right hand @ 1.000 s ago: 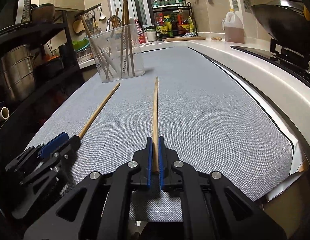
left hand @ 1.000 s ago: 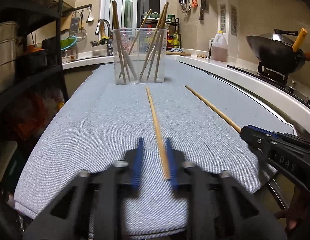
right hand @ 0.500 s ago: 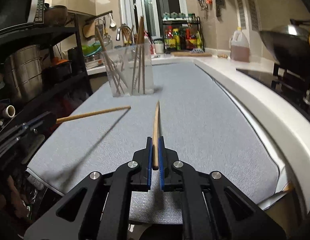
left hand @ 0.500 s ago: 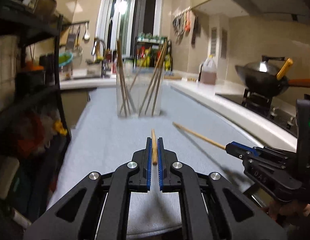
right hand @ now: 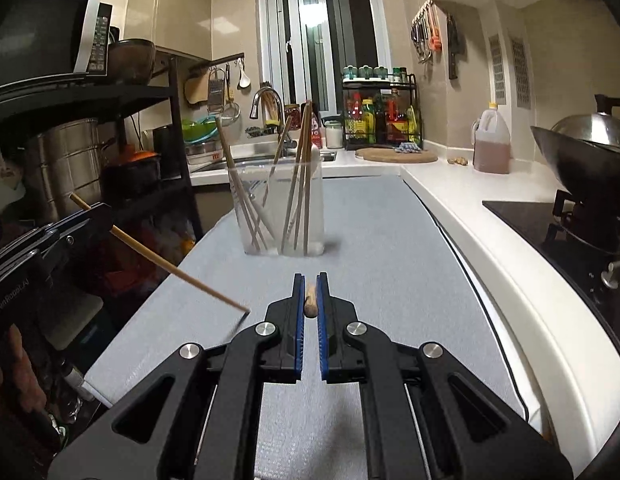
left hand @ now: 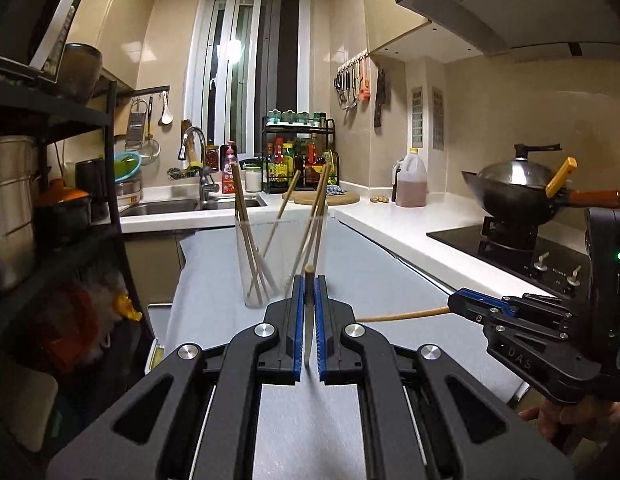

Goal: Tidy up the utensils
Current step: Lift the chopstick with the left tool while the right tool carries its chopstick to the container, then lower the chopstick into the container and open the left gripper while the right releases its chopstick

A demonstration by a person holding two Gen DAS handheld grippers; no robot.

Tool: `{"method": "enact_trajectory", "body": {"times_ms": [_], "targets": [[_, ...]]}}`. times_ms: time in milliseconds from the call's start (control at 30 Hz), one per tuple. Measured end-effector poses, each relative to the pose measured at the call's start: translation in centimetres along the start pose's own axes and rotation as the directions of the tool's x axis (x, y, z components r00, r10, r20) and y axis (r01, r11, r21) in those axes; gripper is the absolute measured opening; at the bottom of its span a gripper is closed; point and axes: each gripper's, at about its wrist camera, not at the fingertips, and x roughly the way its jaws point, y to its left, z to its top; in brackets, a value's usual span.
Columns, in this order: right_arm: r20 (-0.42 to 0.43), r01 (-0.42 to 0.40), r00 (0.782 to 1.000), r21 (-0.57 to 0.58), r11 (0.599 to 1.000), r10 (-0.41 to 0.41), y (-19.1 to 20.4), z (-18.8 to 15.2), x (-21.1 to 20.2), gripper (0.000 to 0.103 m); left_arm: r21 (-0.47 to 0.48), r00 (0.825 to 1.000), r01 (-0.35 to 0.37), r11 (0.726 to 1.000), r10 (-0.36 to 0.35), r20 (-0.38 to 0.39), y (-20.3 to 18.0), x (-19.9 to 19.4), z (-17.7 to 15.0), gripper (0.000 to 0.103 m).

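My left gripper is shut on a wooden chopstick, held nearly upright above the grey mat; it also shows in the right wrist view, slanting down from the left gripper body. My right gripper is shut on a second chopstick, seen end-on; in the left wrist view that chopstick sticks out leftward from the right gripper. A clear plastic holder with several chopsticks stands ahead on the mat, also in the left wrist view.
The grey mat covers the counter. A sink and faucet and a condiment rack are at the back. An oil jug, a wok on a stove are at right. Black shelving with pots is at left.
My left gripper closed on the chopstick lying on the mat and lifted it. Both grippers rose off the mat and tilted their chopsticks toward upright.
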Motion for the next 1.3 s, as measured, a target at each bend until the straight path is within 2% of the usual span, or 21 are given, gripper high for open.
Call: {"method": "enact_trajectory", "body": {"times_ms": [367,533,867,1033,1300], "targets": [[0.054,-0.021,0.998,-0.063,0.998,0.025,1.2,7.1,1.6,0.006,-0.005,0.998,0.022,1.000,-0.022,-0.057,2.3,2.8,5.0,0.005],[0.050,-0.037,0.998,-0.096,0.995,0.042,2.2,10.5,2.6,0.006,-0.024,0.996,0.030,0.999,-0.032,-0.083,3.2,3.9,6.8,0.005],[0.041,-0.070,0.996,-0.107,0.992,0.075,3.0,14.4,3.6,0.006,-0.003,0.995,0.027,1.000,-0.027,-0.098,4.1,5.6,10.4,0.005],[0.062,-0.082,0.994,-0.100,0.992,0.088,3.0,17.5,3.9,0.006,-0.017,0.996,0.044,0.999,-0.045,-0.080,5.0,6.3,13.0,0.005],[0.122,-0.095,0.987,-0.114,0.989,0.109,3.6,23.3,4.7,0.006,-0.009,0.999,0.049,0.999,-0.049,0.018,5.8,7.4,19.1,0.005]]}}
